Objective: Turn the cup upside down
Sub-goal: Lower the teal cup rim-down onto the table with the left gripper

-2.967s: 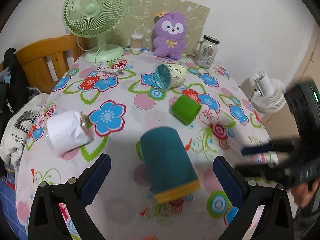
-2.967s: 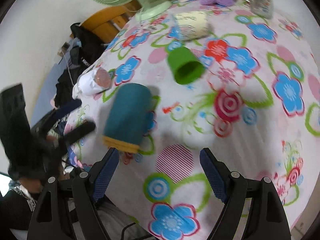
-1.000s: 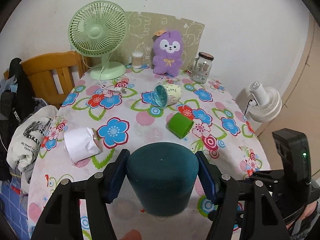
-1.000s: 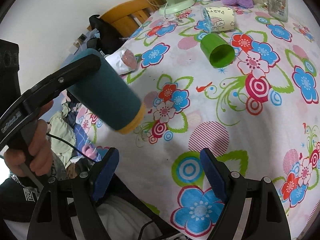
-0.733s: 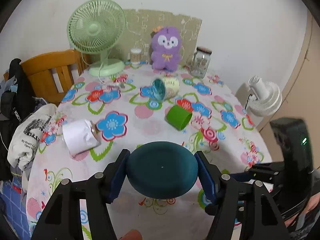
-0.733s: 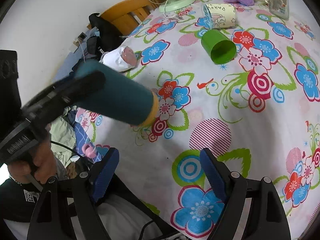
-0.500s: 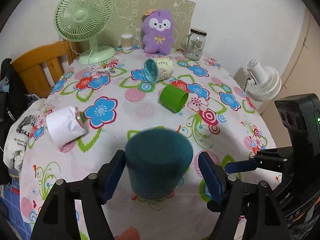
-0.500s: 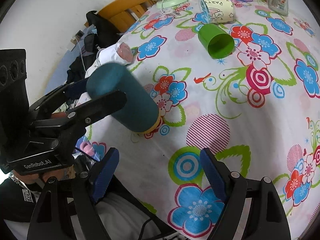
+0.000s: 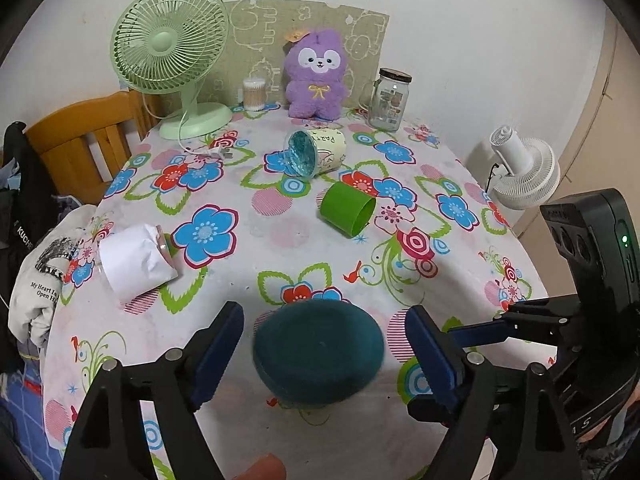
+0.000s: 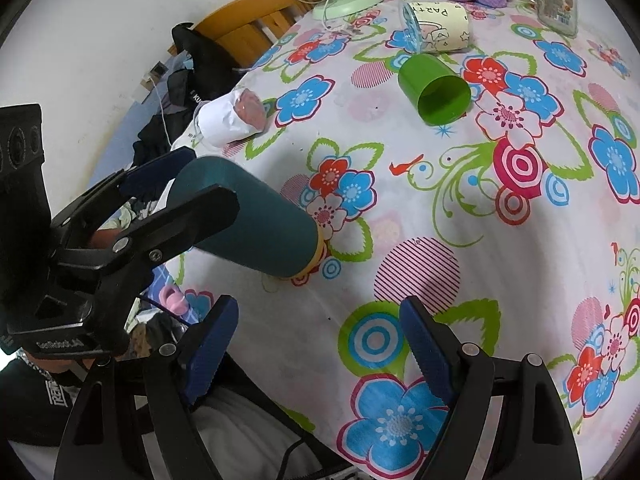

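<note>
A dark teal cup (image 9: 318,354) with a yellow rim stands mouth down on the flowered tablecloth (image 9: 280,236), its flat base facing up. My left gripper (image 9: 324,344) is open around it, with a gap between each blue pad and the cup. In the right wrist view the teal cup (image 10: 256,220) has its yellow rim on the cloth, with the left gripper (image 10: 180,184) astride it. My right gripper (image 10: 316,344) is open and empty over the near edge of the table.
A green cup (image 9: 347,215), a pale printed cup (image 9: 316,152) and a white paper-wrapped cup (image 9: 134,264) lie on their sides. A green fan (image 9: 176,56), purple plush (image 9: 316,72) and glass jar (image 9: 390,100) stand at the back. A wooden chair (image 9: 80,140) is at left.
The left gripper picked the lying teal cup up, turned it base up and set it down on the cloth. Its jaws have now opened off the cup.
</note>
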Demonstrator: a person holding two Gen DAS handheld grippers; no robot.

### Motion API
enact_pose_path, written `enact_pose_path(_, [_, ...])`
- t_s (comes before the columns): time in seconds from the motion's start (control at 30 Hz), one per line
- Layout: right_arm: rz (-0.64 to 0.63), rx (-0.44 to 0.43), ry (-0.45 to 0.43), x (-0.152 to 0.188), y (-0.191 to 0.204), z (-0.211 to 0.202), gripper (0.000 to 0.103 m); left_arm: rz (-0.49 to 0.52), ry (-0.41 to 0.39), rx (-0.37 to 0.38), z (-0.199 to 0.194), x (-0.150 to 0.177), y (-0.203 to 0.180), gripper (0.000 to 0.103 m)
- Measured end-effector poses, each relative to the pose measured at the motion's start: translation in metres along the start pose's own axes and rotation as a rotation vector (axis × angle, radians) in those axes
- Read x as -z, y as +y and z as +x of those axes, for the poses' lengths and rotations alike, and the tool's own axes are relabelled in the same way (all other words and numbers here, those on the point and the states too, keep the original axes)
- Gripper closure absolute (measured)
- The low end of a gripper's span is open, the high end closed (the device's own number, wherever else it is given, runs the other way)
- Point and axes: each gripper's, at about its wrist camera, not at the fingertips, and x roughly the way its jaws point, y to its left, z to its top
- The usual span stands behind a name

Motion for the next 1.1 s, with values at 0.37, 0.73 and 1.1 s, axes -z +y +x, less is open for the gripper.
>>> enact_pose_path(0.37, [-0.008, 0.013, -0.014, -0.007, 0.007, -0.004, 0.018, -0.019, -0.039, -0.009, -0.012, -0.004, 0.008, 0.015])
enact_pose_path(0.73, [-0.023, 0.060, -0.048, -0.015, 0.014, -0.010, 0.018, -0.013, -0.067, -0.007, -0.021, -0.006, 0.008, 0.013])
enact_pose_path(1.1, [-0.031, 0.073, -0.097, -0.019, 0.023, -0.022, 0.018, -0.028, -0.110, -0.013, -0.033, -0.008, 0.015, 0.011])
